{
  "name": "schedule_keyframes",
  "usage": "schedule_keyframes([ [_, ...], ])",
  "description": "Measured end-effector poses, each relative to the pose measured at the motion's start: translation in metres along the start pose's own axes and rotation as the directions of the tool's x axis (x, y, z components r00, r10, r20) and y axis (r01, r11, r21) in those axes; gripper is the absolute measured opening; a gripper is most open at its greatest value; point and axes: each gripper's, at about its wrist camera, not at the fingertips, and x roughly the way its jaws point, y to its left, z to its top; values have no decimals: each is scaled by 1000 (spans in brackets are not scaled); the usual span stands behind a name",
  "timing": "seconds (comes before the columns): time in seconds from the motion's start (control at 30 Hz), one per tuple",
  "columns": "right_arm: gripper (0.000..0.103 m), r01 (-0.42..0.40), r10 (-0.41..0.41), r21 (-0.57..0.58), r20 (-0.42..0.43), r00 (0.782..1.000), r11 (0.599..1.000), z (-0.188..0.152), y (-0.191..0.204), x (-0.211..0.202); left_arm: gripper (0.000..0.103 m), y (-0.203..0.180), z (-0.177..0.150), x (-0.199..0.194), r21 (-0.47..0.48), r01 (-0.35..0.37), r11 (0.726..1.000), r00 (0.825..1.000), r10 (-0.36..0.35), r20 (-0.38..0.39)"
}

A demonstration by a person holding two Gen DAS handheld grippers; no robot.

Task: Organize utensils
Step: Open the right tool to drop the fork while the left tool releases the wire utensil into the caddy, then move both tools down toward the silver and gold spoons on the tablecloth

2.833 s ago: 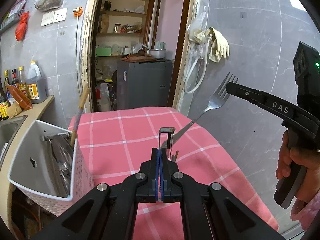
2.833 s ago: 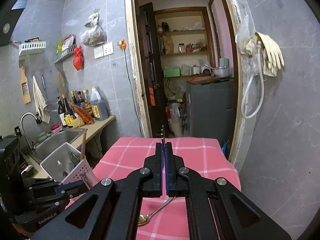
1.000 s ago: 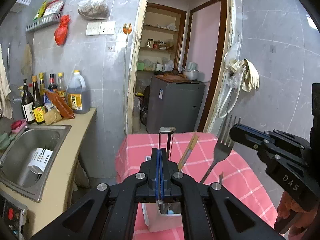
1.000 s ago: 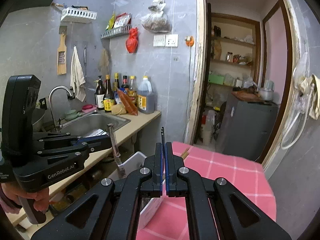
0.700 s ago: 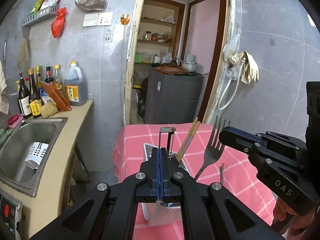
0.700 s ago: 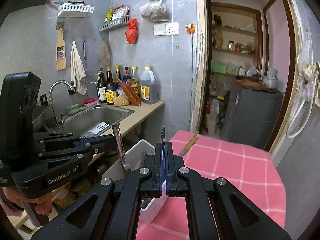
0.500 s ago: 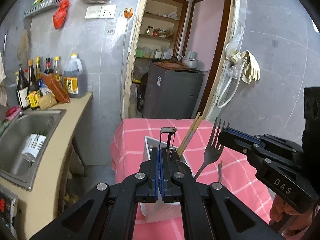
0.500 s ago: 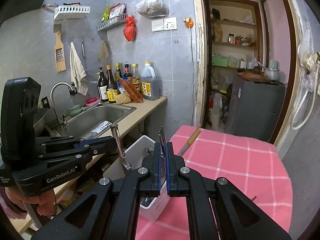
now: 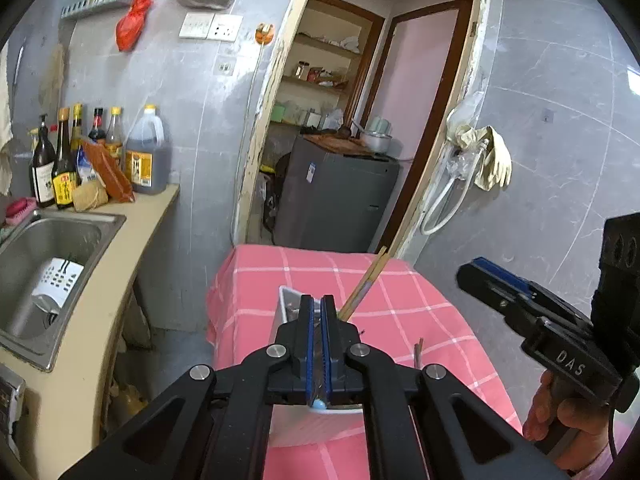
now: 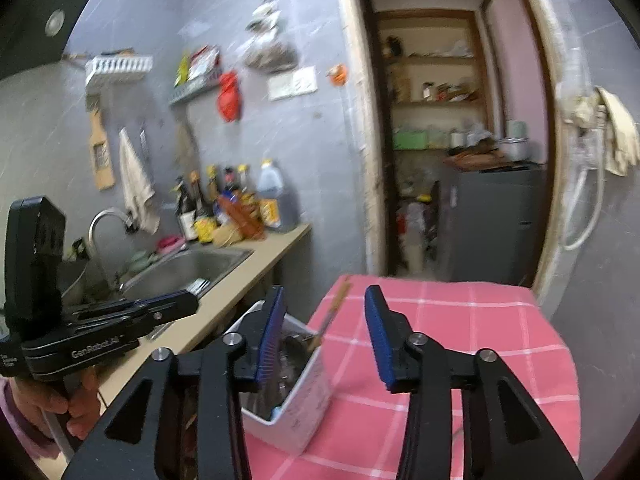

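The right gripper (image 10: 325,332) hangs above the white utensil caddy (image 10: 308,404), its jaws opening with nothing between them. The caddy stands on the pink-clothed desk (image 10: 460,344), chopsticks (image 9: 366,284) leaning toward 1 o'clock. The left gripper (image 9: 317,354) is closed on a thin clear-looking item, probably lowering it in.

Pink tablecloth (image 9: 420,304) with white check lines, white utensil bin (image 10: 308,404) (faint dotted texture), blue-padded black right gripper (image 10: 326,332), grey marbled wall tiles (image 9: 560,92), red hanging bag (image 9: 134,20), tan counter (image 9: 108,264).

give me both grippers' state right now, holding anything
left gripper: shut, gripping the near wall of the white utensil basket.
right gripper: jaws opening, nothing between them.
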Motion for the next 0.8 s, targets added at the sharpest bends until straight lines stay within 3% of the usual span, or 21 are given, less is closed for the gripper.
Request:
schedule_keyframes([
  [0.07,49,28,-28,21,36,999,999,2,-10,-12,8,-5,2,-2,3,8,1000,1000,-8,14],
  [0.13,55,59,-61,39,71,996,998,2,-21,-25,22,-12,2,-5,5,16,1000,999,-16,31],
  [0.2,64,81,-86,53,94,992,995,3,-28,-35,46,-19,2,-9,1,28,1000,998,-28,57],
  [0.33,84,136,-147,90,140,979,987,3,-49,-61,63,-39,1,-12,8,36,999,995,-37,96],
  [0.43,99,181,-198,110,174,965,977,-2,-67,-82,81,-56,-3,-14,22,22,1000,992,-25,127],
  [0.5,102,201,-220,118,186,958,973,-6,-77,-91,94,-69,-6,-13,34,14,999,989,-19,147],
  [0.6,102,233,-256,137,189,948,963,-15,-97,-105,101,-88,-11,-9,60,13,998,987,-23,158],
  [0.8,102,278,-307,184,156,939,943,-37,-144,-118,102,-122,-27,8,99,46,994,990,-58,125],
])
